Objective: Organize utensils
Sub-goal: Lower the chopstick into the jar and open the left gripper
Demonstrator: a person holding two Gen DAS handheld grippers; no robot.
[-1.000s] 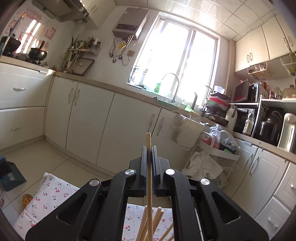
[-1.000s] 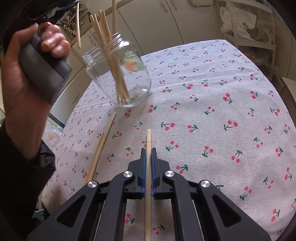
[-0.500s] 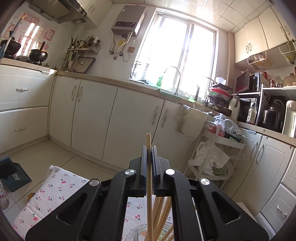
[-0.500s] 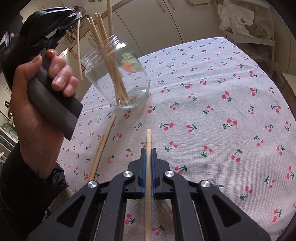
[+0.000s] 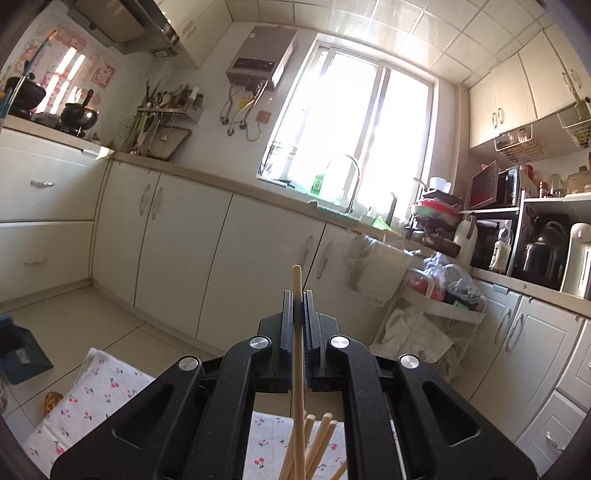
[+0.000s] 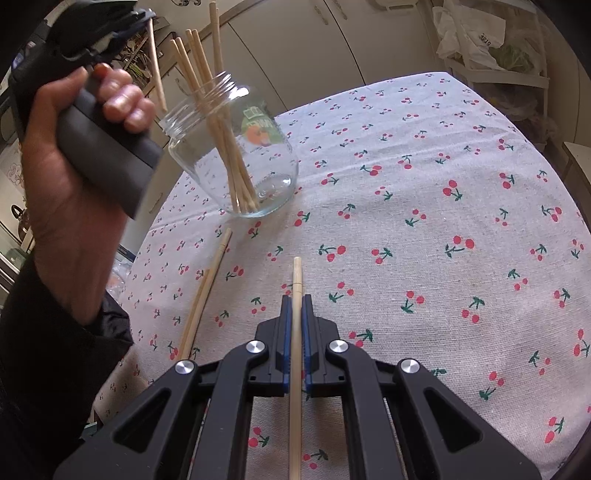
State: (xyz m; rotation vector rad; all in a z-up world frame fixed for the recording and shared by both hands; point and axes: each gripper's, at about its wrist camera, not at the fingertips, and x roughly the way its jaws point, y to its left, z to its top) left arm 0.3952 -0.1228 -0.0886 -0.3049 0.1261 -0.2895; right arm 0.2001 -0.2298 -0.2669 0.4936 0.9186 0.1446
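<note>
A: Far left of rt wrist view: hand [image 6: 70, 206] wrapped round left gripper [image 6: 142, 16], upper left corner. Jaws clamped on one chopstick [image 6: 156, 68], hanging near-vertical, lower tip just left of jar mouth, not over it yet.

B: Risk there?

A: Could clip the rim or knock the bundle already inside if dropped in from this offset. Might miss altogether and land on the cloth. Jar could also tip if the stick levers on the rim.

B: Jar itself?

A: Glass jar [image 6: 236, 155] upper left-centre, clear, orange-green label, standing on cherry-print tablecloth [image 6: 443, 221]. Holds a leaning bundle of pale wood chopsticks [image 6: 221, 122], tops fanned out above the mouth.

B: Below that?

A: Two loose chopsticks [image 6: 205, 291] flat on cloth, lower left, end to end-ish, still unsorted.

B: Centre?

A: Right gripper [image 6: 294, 306] bottom centre, jaws pinched on another chopstick [image 6: 295, 369], lying along the fingers, tip past them. Slim and smooth, so could slide or swivel in the pads.
</note>
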